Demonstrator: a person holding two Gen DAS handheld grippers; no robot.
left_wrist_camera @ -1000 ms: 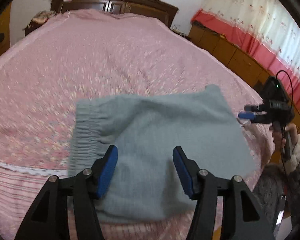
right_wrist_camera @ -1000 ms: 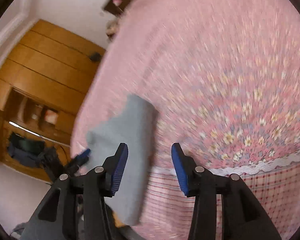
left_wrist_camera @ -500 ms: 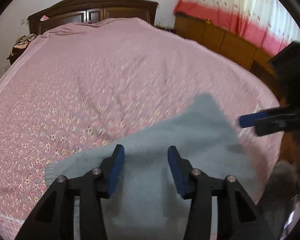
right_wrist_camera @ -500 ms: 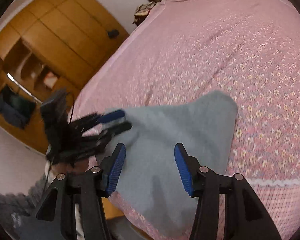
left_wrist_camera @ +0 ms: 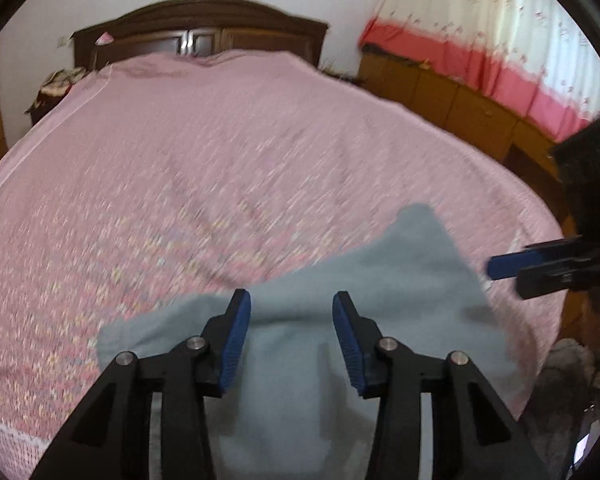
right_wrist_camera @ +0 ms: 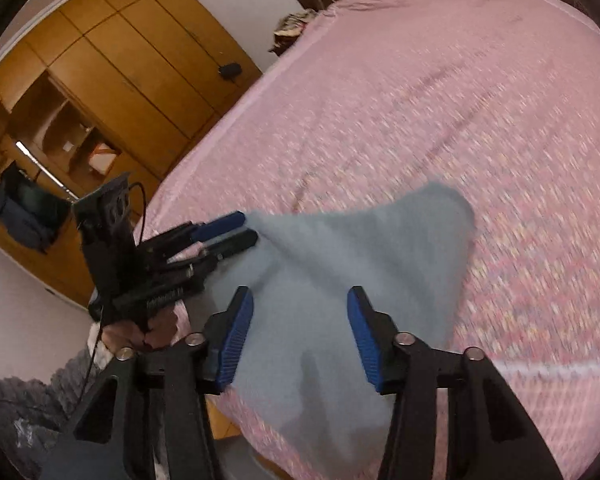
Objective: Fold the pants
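One folded grey pants (left_wrist_camera: 380, 320), one pink bed (left_wrist_camera: 180, 180), two open-jawed tongs (left_wrist_camera: 291, 340).

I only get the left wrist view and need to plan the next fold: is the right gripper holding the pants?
Observer: No. The right gripper stands open above the grey pants; its jaws have just been closing, nothing pinched.
Operator: And my left gripper from that side?
Observer: The left gripper has its tips at the pants' edge; jaws just closing too, gripping nothing.
Operator: What's beyond it?
Observer: A wooden wardrobe with open shelves.
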